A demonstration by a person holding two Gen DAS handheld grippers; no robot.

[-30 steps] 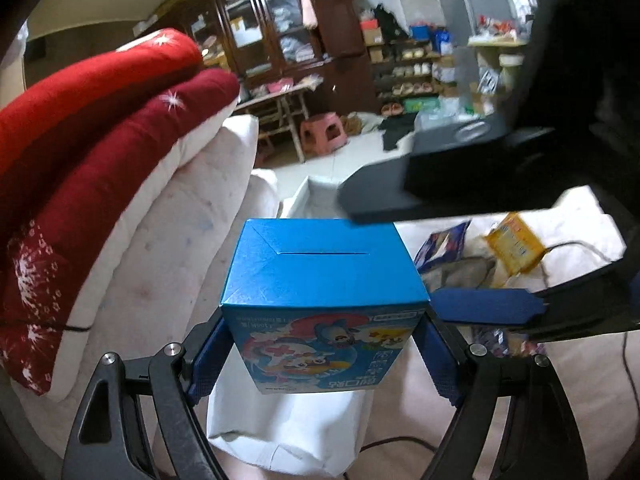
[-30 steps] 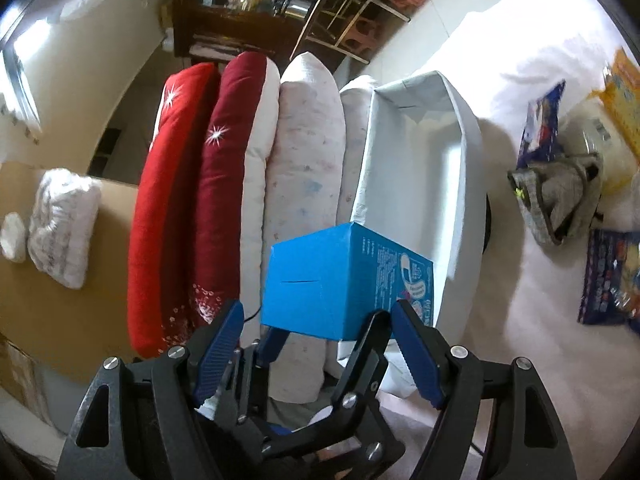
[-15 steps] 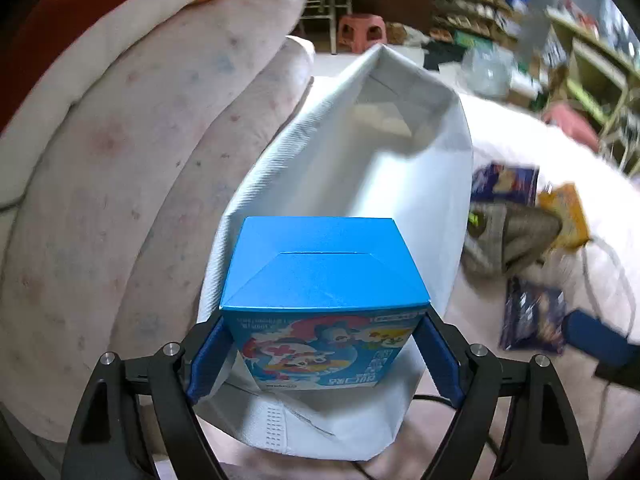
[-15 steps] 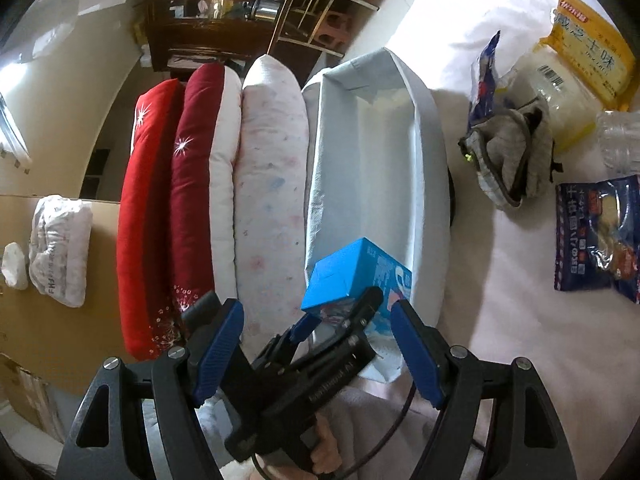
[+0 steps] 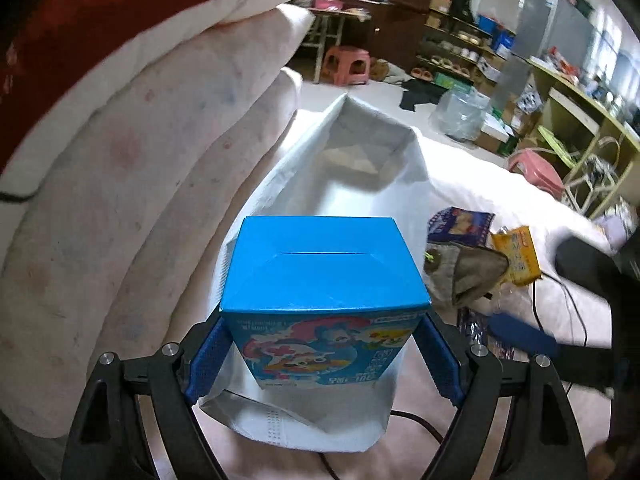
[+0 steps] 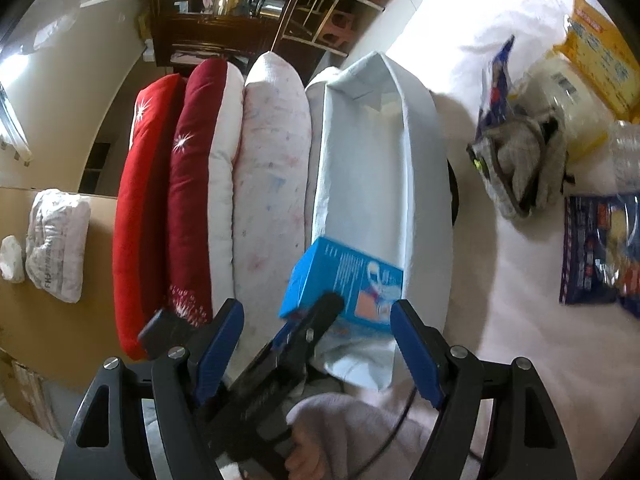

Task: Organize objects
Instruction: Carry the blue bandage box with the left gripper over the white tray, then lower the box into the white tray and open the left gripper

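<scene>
My left gripper [image 5: 322, 354] is shut on a blue cartoon-printed box [image 5: 324, 280] and holds it above the near end of an open white fabric bin [image 5: 360, 152]. In the right wrist view the same box [image 6: 344, 284] sits over the near end of the bin [image 6: 420, 152], with the left gripper under it. My right gripper [image 6: 316, 344] is open and empty, above and behind the left one. Its blue finger shows at the right of the left wrist view [image 5: 520, 334].
Red and white pillows [image 6: 208, 184] are stacked against the bin's left side. On the white bed to the right lie a grey pouch [image 6: 516, 164], a dark blue snack bag [image 6: 596, 248], a yellow packet [image 6: 604, 52] and a clear bottle [image 6: 628, 152]. A black cable [image 5: 560, 300] runs across the bed.
My left gripper has carried the box down to the near end of the bin. My right gripper has pulled back and up, away from the box.
</scene>
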